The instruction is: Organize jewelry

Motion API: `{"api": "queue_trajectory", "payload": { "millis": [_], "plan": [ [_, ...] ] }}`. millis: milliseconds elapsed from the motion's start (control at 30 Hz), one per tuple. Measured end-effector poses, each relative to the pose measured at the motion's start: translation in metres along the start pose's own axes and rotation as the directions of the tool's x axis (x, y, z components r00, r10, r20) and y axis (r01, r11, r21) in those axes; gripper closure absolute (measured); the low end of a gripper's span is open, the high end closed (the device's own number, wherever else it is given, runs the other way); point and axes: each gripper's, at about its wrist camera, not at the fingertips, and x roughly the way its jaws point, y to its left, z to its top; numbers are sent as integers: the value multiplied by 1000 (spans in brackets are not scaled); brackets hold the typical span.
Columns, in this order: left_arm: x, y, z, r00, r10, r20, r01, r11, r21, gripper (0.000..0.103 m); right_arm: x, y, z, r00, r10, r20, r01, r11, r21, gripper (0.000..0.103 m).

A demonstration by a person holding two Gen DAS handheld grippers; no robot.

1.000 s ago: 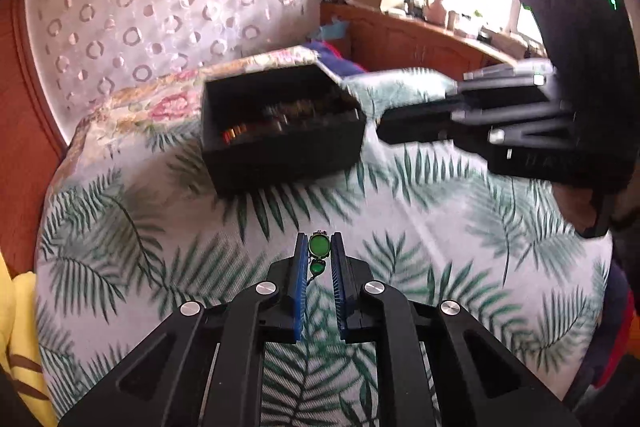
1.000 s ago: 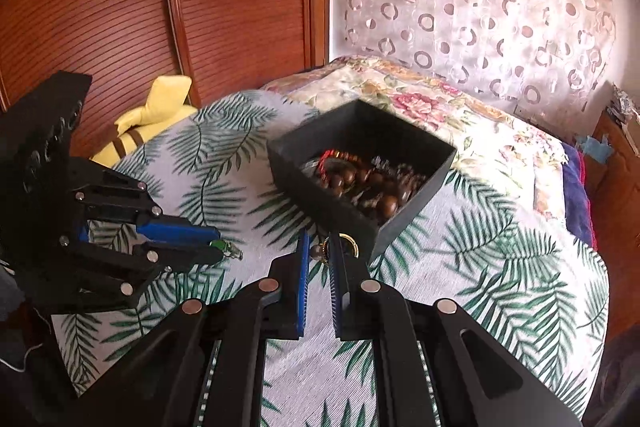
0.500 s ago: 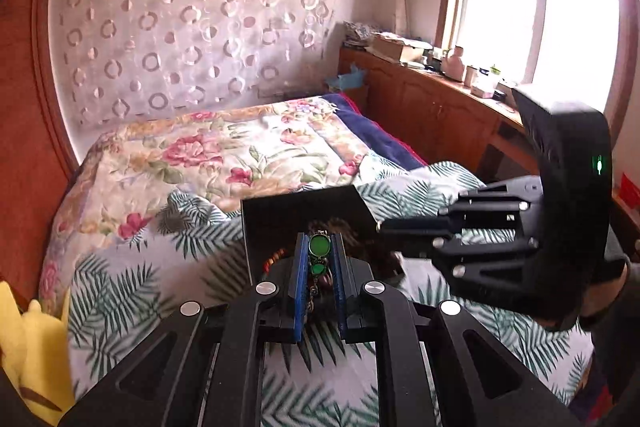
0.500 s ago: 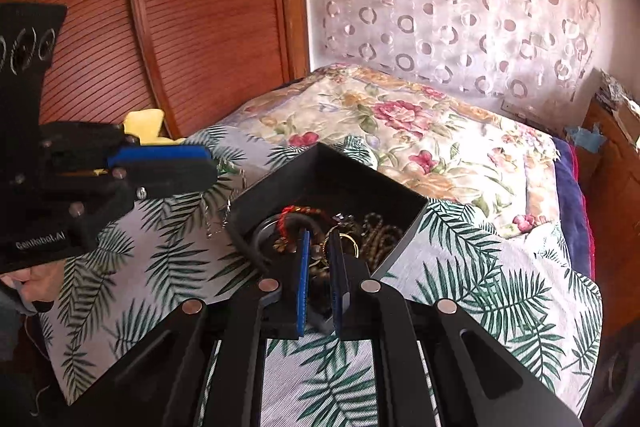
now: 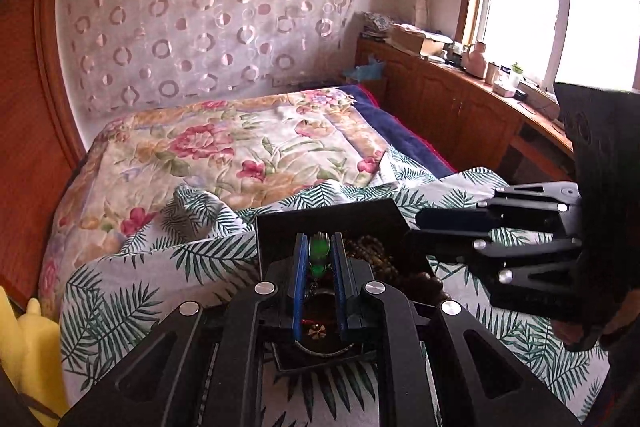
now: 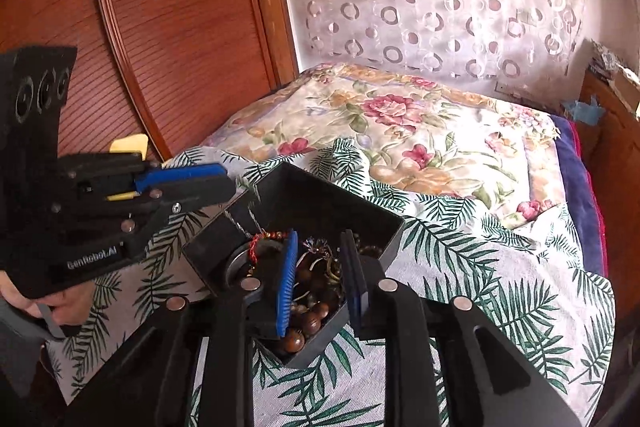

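Observation:
A black jewelry box (image 6: 352, 211) sits on the palm-leaf bedcover and holds wooden bead strings (image 6: 316, 307), a red cord and small metal pieces. My left gripper (image 5: 319, 247) is shut on a green stone earring (image 5: 319, 254) and holds it over the box (image 5: 332, 217). Seen from the right wrist, the left gripper (image 6: 216, 183) hangs over the box's left corner. My right gripper (image 6: 318, 239) is open and empty, its fingers just above the beads. In the left wrist view it reaches in from the right (image 5: 416, 231).
The palm-leaf cover (image 6: 472, 267) lies over a floral quilt (image 5: 224, 147). A wooden wardrobe (image 6: 160, 27) stands on the left and a wooden counter (image 5: 460, 99) with bottles under the window. A yellow soft toy (image 5: 28, 351) lies at the bed's left edge.
Both grippers moved forward over the box. The right gripper opened and the gold ring it held is gone from its fingers. The left gripper still holds the green earring.

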Motion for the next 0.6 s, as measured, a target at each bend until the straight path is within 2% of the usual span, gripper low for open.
{"api": "queue_trajectory", "payload": {
  "millis": [67, 133, 167, 233, 333, 400, 600],
  "plan": [
    [0, 1, -1, 1000, 6, -1, -6, 1000, -7, 89, 0, 0, 0, 1000, -9, 2, 9, 1000, 3, 78],
    [-4, 1, -4, 1000, 14, 10, -14, 1000, -15, 73, -3, 1, -2, 1000, -19, 14, 19, 1000, 5, 78],
    [-8, 0, -7, 1000, 22, 18, -22, 1000, -11, 70, -7, 1, -5, 999, -30, 24, 30, 999, 10, 78],
    [-17, -4, -13, 998, 45, 34, -45, 999, 1, 55, -15, 2, -10, 998, -56, 40, 55, 998, 23, 78],
    [-32, -11, -21, 996, 70, 62, -71, 997, 14, 38, -33, 5, -22, 992, -101, 74, 98, 994, 42, 78],
    [-43, -16, -29, 993, 81, 83, -83, 996, 15, 26, -48, 9, -29, 986, -133, 103, 128, 990, 54, 71],
    [-80, -31, -52, 983, 125, 136, -125, 992, -11, 8, -91, 22, -57, 966, -188, 177, 176, 981, 84, 57]
  ]
}}
